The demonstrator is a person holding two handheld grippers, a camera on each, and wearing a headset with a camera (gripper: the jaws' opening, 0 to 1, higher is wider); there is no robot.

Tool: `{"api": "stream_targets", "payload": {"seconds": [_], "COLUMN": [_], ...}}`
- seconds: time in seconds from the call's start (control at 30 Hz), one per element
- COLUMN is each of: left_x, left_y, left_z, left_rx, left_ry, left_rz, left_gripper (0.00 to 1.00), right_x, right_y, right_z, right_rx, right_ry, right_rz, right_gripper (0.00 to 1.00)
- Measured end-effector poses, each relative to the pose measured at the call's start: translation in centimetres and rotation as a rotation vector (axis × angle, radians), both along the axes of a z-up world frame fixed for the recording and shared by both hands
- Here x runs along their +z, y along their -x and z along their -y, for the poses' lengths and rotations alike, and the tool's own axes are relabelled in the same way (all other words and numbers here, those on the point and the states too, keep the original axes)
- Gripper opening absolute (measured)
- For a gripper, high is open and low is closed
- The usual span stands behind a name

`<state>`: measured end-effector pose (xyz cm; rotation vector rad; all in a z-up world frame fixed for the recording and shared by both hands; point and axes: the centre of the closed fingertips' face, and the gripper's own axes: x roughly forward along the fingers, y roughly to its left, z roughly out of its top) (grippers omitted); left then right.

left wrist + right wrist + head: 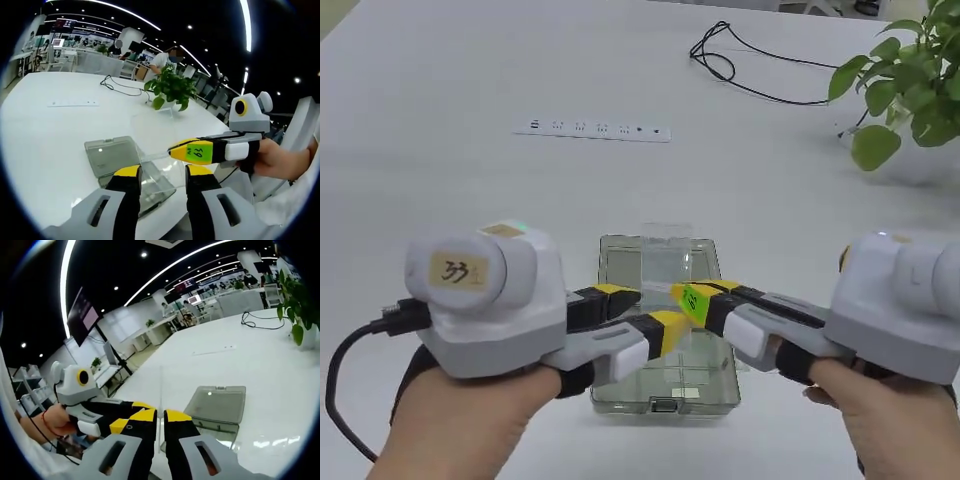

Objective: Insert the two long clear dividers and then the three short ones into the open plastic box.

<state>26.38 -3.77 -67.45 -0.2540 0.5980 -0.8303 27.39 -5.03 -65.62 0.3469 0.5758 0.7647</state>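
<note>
The open clear plastic box (620, 262) lies on the white table, its lid (110, 155) folded flat beyond the base. My right gripper (688, 296) reaches in from the right and is shut on a clear divider (154, 132), held upright over the box. That divider runs as a thin edge (160, 390) between my right gripper's (160, 416) jaws. My left gripper (640, 308) comes in from the left, open, jaws (162, 175) either side of the divider's lower corner without touching it. The two grippers' tips nearly meet above the box (217, 402).
A white power strip (592, 129) lies further back on the table, and a black cable (750, 70) loops at the far right. A potted plant (910, 90) stands at the right edge. A person sits behind the plant (170, 87).
</note>
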Motion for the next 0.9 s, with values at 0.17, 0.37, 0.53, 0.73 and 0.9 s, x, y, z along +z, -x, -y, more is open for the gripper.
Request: {"api": "stream_targets", "payload": {"seconds": [0.17,0.37,0.53,0.73,0.9], "left_x": [-0.3,-0.9,-1.8,-2.5,-3.2], "left_y": [0.1,0.7,1.1,1.6,1.9], "left_z": [-0.5,-1.7,-2.7,-3.6,-4.0], "left_rx": [-0.015,-0.042,-0.072,-0.099,-0.123], "left_ry": [-0.019,-0.051,-0.084,-0.108,-0.120], "left_rz": [0.022,0.051,0.071,0.085,0.087], "left_gripper": [0.43,0.50,0.58,0.66,0.72], "right_x": [0.2,-1.1,-2.3,-4.1,-5.0], "right_y": [-0.7,-1.4,-1.5,-1.4,-1.1], "right_z": [1.0,2.8,3.3,3.5,3.5], "right_rx": [-0.032,-0.066,-0.073,-0.086,-0.100], "right_ry": [-0.002,0.046,0.096,0.177,0.225], "right_rz": [-0.015,-0.073,-0.131,-0.205,-0.266], "right_gripper": [0.06,0.07,0.07,0.07,0.07]}}
